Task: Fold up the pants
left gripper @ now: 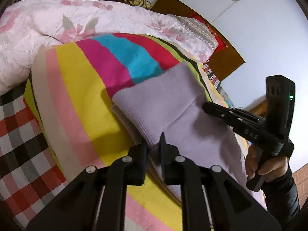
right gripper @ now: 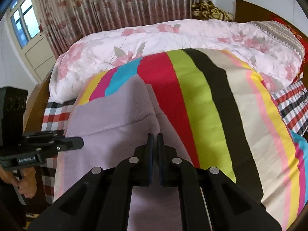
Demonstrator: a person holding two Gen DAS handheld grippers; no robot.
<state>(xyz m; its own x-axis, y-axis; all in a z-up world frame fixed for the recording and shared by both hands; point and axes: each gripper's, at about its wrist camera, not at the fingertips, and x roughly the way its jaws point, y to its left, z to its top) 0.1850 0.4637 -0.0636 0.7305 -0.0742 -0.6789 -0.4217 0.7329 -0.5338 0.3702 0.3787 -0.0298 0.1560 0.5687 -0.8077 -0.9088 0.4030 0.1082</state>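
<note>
Lilac pants [left gripper: 173, 107] lie folded on a striped bedspread [left gripper: 80, 88]; their ribbed band faces away in the right wrist view [right gripper: 115, 113]. My left gripper [left gripper: 154, 144] is shut on the pants' ribbed edge, with cloth between the jaws. My right gripper [right gripper: 155, 140] is shut on the pants' right edge near the band. The right gripper also shows in the left wrist view [left gripper: 207, 105], over the pants. The left gripper shows at the left in the right wrist view [right gripper: 79, 143], at the pants' left edge.
A pink floral quilt [right gripper: 154, 42] is heaped along the far side of the bed. A red, black and white checked sheet [left gripper: 17, 134] lies under the bedspread. A wooden headboard [left gripper: 223, 57], curtains [right gripper: 115, 3] and a door [right gripper: 32, 44] border the bed.
</note>
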